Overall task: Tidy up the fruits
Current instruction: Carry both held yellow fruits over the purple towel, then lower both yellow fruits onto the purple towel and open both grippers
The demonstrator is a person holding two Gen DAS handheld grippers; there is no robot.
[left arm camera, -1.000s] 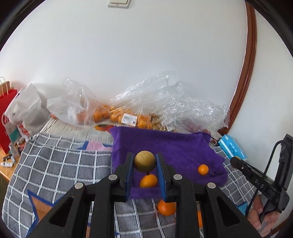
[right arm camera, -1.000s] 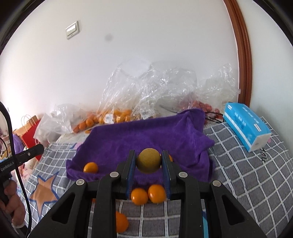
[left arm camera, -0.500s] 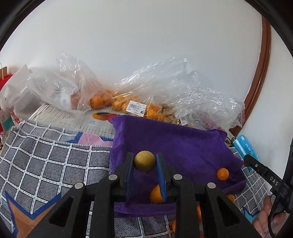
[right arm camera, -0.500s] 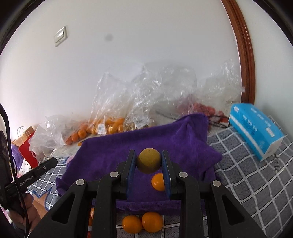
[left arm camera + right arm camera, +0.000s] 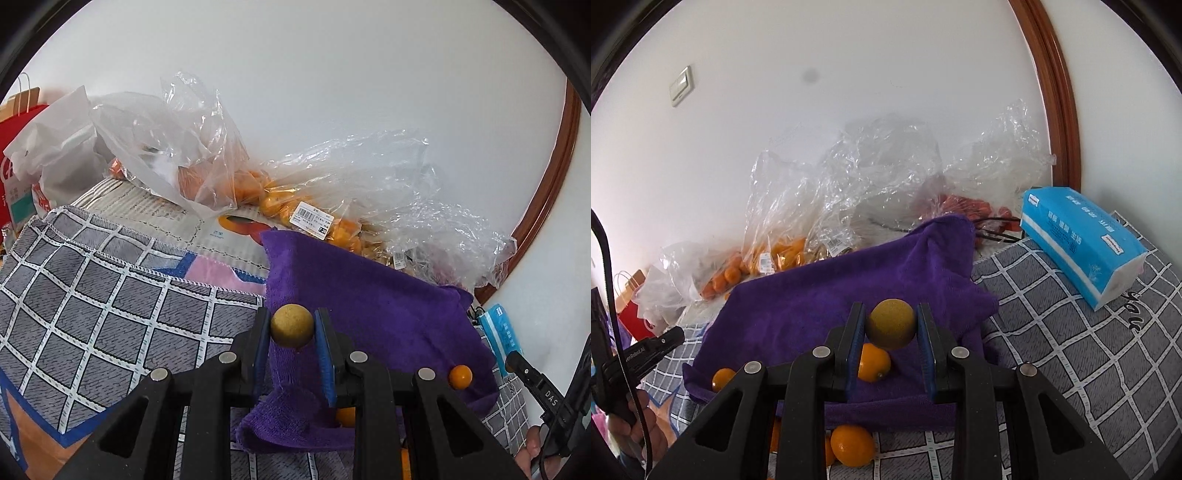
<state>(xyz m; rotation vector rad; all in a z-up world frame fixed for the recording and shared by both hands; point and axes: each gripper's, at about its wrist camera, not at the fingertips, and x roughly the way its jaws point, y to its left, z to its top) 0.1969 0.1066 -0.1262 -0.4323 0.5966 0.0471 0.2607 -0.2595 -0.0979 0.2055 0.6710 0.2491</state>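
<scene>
Both grippers are up over the bed, and each one carries a fruit. The left gripper (image 5: pixel 291 328) has its blue pads clamped tight on a dull yellow-brown round fruit (image 5: pixel 291 326), held clear above the near left part of the purple towel (image 5: pixel 369 314). The right gripper (image 5: pixel 891 326) does the same: fingers pinched on a second yellow-brown fruit (image 5: pixel 891 324), hanging over the near middle of that towel.

Down on the purple cloth, a small orange (image 5: pixel 873 362) sits just below the right gripper's load, partly hidden by the left finger. Another small orange (image 5: pixel 723 378) rests at the towel's near left edge; in the left wrist view an orange (image 5: pixel 460 376) shows at the right side of the towel. One more orange (image 5: pixel 852 445) lies off the towel, on the grey checked blanket (image 5: pixel 1071 350), near the camera.

Far side, against the white wall: crumpled clear plastic bags (image 5: pixel 798 221) with more oranges inside, a price label showing. A blue tissue pack (image 5: pixel 1082 243) lies on the blanket to the right, well apart from the towel. A red paper bag (image 5: pixel 18 125) stands far left. The towel is rumpled, its far right corner peaked up.
</scene>
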